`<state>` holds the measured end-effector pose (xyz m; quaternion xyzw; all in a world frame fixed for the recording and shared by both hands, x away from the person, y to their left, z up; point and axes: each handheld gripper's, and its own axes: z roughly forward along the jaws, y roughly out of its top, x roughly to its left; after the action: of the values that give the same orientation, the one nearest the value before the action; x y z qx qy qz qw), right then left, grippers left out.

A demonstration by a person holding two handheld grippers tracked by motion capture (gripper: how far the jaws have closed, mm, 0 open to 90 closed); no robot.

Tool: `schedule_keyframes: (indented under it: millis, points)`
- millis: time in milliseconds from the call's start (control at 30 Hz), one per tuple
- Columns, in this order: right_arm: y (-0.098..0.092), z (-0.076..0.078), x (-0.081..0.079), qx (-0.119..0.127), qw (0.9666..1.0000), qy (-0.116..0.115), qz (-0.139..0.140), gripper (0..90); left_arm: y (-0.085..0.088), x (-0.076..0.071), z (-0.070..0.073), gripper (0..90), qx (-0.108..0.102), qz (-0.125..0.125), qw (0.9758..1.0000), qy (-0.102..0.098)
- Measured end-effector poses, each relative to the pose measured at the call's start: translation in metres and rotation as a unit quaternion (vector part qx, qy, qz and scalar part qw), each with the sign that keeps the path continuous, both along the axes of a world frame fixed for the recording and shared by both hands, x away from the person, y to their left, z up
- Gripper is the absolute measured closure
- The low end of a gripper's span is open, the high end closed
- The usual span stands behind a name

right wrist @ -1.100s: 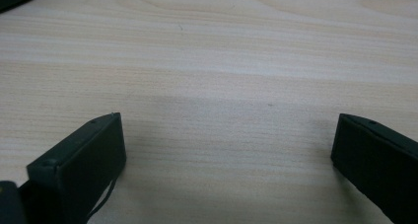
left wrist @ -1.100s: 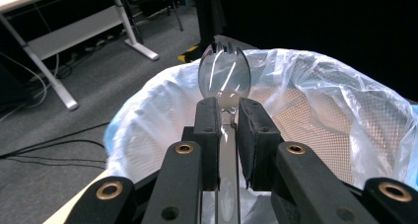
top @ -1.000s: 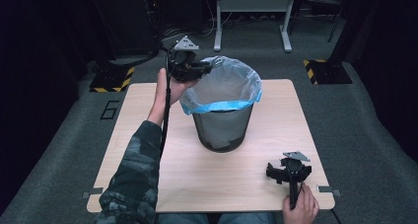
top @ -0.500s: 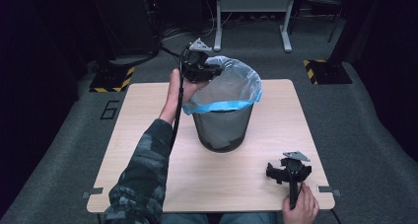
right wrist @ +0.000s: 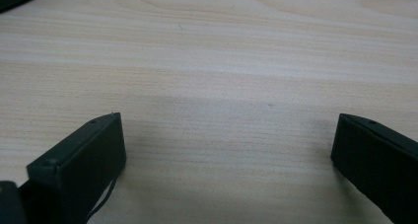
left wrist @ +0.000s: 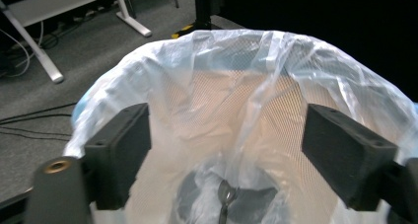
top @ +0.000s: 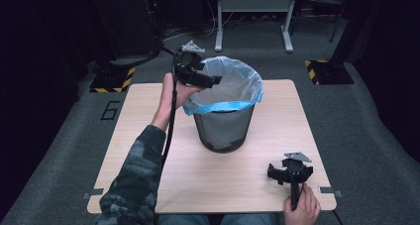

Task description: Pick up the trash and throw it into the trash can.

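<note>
Frame centre: our left gripper (top: 210, 80), jaws spread and empty, hovers over the lined bin (top: 224, 121). Lower right, our right gripper (top: 286, 173) rests spread on the table (top: 148, 136). Snagging the thin bag (left wrist: 236, 86) could tear it.

Pale wooden table (top: 148, 136) with mesh bin (top: 223, 128), perhaps slightly left of centre.
</note>
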<state>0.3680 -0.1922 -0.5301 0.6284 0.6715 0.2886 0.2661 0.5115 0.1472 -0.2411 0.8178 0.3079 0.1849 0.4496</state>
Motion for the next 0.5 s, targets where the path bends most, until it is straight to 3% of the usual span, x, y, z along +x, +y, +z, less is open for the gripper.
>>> schedule_keyframes:
  millis: [233,500]
  points:
    - [0.0,0.0,0.0,0.0,1.0,0.001,0.0,0.0,0.039,-0.029,-0.001,14.7,0.003,0.016,0.9998,-0.01]
    - [0.0,0.0,0.0,0.0,1.0,0.001,0.0,0.0,0.089,-0.053,-0.024,11.1,0.008,0.055,0.9983,-0.016]
